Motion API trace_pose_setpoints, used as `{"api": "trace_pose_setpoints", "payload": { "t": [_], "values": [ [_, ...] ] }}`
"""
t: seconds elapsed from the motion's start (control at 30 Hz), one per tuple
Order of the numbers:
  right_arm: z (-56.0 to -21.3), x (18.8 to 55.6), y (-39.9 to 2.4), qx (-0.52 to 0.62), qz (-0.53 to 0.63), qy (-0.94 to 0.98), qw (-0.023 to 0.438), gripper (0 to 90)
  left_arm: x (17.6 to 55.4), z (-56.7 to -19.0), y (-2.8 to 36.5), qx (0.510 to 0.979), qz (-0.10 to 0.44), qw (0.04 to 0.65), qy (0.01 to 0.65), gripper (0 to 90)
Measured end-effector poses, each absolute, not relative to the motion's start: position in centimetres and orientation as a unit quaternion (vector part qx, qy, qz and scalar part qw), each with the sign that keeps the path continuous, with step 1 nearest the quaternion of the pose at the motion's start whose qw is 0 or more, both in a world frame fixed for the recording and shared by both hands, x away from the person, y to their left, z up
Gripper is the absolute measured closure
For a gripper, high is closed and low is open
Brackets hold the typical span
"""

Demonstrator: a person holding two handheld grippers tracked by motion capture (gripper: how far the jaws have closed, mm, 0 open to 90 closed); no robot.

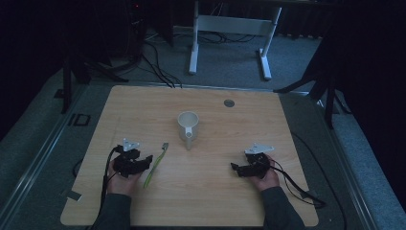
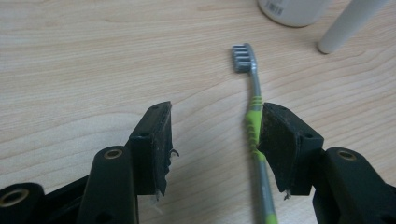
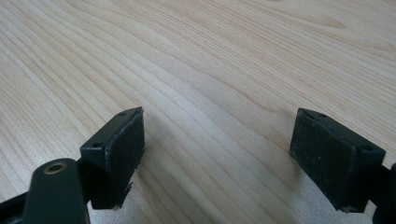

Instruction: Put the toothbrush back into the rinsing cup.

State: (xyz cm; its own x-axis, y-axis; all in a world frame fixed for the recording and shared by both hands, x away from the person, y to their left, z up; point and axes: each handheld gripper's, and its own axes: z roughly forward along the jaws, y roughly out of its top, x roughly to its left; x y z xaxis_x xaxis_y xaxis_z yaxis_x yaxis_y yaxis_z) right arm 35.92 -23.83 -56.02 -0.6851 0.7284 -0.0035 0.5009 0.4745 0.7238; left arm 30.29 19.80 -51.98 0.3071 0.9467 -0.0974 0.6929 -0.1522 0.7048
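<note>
The mug (image 1: 187, 125) stands near the middle of the table (image 1: 239, 201), handle toward the near edge; the toothbrush (image 1: 156, 163) lies left of it, nearer the near edge, head toward the far edge; the left gripper (image 1: 143, 162) sits just left of the toothbrush; the right gripper (image 1: 234, 166) lies well apart, toward the right edge.

surface: wooden table (image 1: 210, 187) | on it: toothbrush (image 1: 156, 164), lying flat; white mug (image 1: 188, 127), upright, mid-table

I see a white plastic jug (image 1: 188, 127) at table centre, a grey round grommet (image 1: 229, 103) at one o'clock.
</note>
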Motion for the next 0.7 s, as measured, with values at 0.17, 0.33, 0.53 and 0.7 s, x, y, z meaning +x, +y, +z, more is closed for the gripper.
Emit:
{"api": "trace_pose_setpoints", "payload": {
  "t": [0.17, 0.33, 0.53, 0.7],
  "values": [
    [-56.0, 35.9, -23.8, 0.364, 0.361, 0.844, 0.158, 17.6, 30.1, -51.0, 19.6, 0.738, 0.189, 0.339, 0.552, 45.4],
    [-56.0, 35.9, -23.8, 0.364, 0.361, 0.844, 0.158, 17.6, 30.0, -49.8, 19.9, 0.735, 0.195, 0.345, 0.55, 45.5],
    [-56.0, 35.9, -23.8, 0.364, 0.36, 0.844, 0.158, 17.6, 30.3, -49.1, 20.0, 0.743, 0.195, 0.337, 0.545, 47.7],
    [-56.0, 35.9, -23.8, 0.364, 0.36, 0.844, 0.158, 17.6, 30.7, -48.5, 19.9, 0.746, 0.195, 0.334, 0.542, 47.9]
  ]
}}
